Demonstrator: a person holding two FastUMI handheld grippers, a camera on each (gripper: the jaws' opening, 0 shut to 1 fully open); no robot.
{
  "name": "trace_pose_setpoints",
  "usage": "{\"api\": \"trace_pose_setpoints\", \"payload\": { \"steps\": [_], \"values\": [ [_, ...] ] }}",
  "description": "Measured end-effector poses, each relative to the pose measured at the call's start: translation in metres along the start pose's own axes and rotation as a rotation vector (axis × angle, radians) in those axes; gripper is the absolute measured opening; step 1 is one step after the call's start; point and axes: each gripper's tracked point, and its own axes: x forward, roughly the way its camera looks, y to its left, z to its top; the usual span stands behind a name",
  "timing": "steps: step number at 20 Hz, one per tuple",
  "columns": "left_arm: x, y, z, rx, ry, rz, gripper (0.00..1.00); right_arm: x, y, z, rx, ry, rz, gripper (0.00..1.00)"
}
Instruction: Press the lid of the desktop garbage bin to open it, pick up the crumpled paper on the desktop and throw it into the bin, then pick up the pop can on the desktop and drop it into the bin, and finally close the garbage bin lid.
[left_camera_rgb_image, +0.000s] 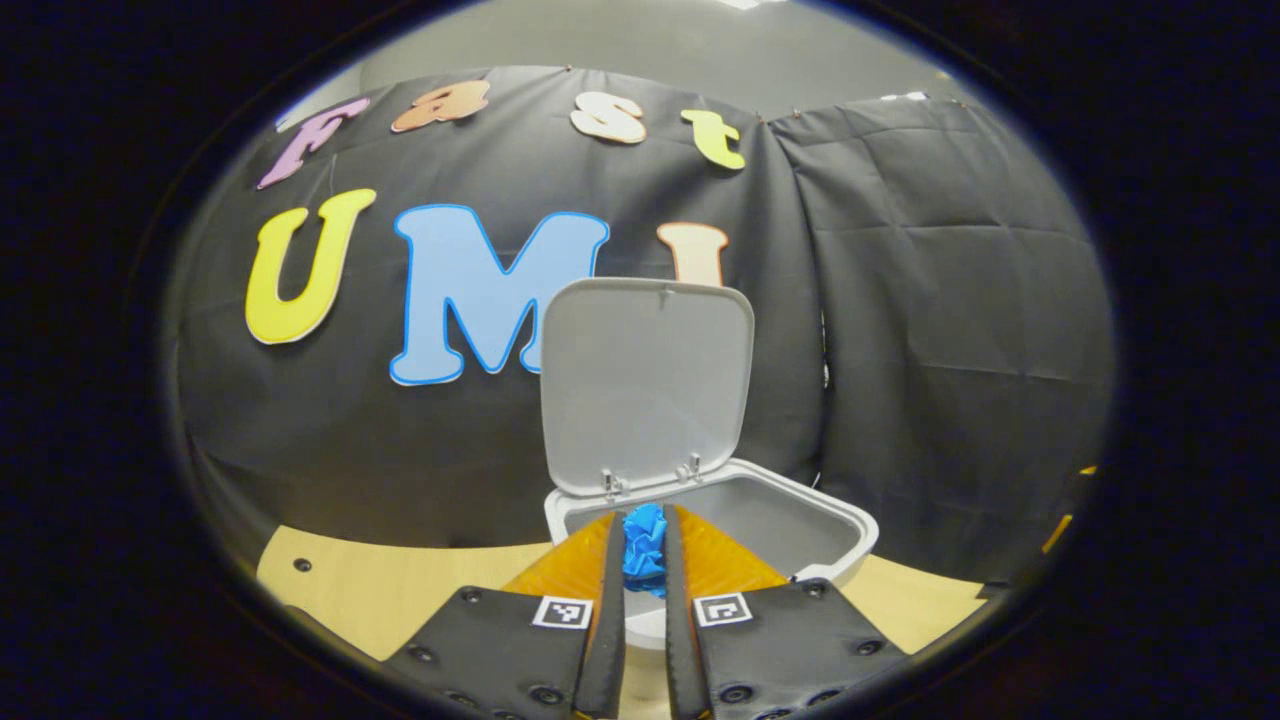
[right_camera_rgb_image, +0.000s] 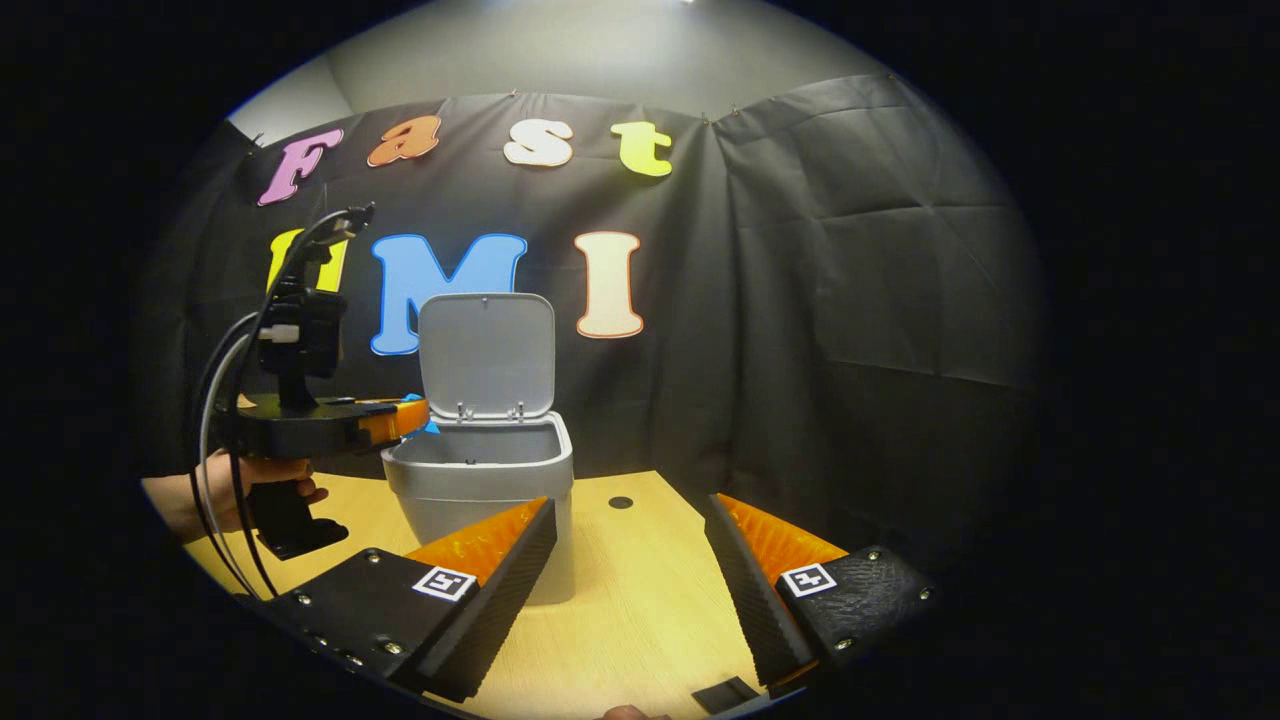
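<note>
The grey desktop bin (left_camera_rgb_image: 800, 535) (right_camera_rgb_image: 480, 480) stands on the wooden table with its lid (left_camera_rgb_image: 645, 380) (right_camera_rgb_image: 487, 355) raised upright at the back. My left gripper (left_camera_rgb_image: 645, 545) is shut on a blue crumpled paper (left_camera_rgb_image: 645, 550), held just over the bin's near rim. In the right gripper view the left gripper (right_camera_rgb_image: 405, 415) reaches the bin's left rim from the left, with a bit of the blue paper (right_camera_rgb_image: 420, 418) at its tip and a hand (right_camera_rgb_image: 235, 490) holding its grip. My right gripper (right_camera_rgb_image: 630, 540) is open and holds nothing, low over the table to the right of the bin.
The wooden table (right_camera_rgb_image: 640, 600) has a small dark hole (right_camera_rgb_image: 621, 502) behind my right gripper. The black cloth wall stands close behind the bin. A cable (right_camera_rgb_image: 215, 400) loops down from the left gripper's camera mount.
</note>
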Motion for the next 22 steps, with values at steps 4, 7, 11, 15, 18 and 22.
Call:
{"api": "trace_pose_setpoints", "payload": {
  "steps": [4, 7, 11, 15, 18, 22],
  "values": [
    [0.01, -0.005, -0.014, 0.003, 0.047, -0.027, 0.43, -0.003, -0.001, -0.001, 0.005, 0.007, -0.006, 0.96],
    [0.007, -0.012, -0.017, -0.029, 0.057, -0.057, 0.77, -0.004, 0.0, -0.002, 0.004, 0.007, 0.007, 0.96],
    [-0.011, -0.007, -0.01, -0.056, 0.045, -0.058, 0.98, -0.003, 0.005, -0.006, -0.017, 0.017, 0.061, 0.96],
    [-0.045, 0.014, 0.0, -0.065, 0.008, -0.031, 0.96, 0.002, 0.051, -0.013, -0.022, 0.032, 0.162, 0.96],
    [-0.077, 0.037, 0.006, -0.06, -0.021, 0.015, 0.95, 0.004, 0.079, -0.019, -0.011, 0.043, 0.256, 0.95],
    [-0.114, 0.072, 0.008, -0.045, -0.039, 0.094, 0.97, 0.004, 0.114, -0.029, -0.011, 0.07, 0.351, 0.95]
  ]
}}
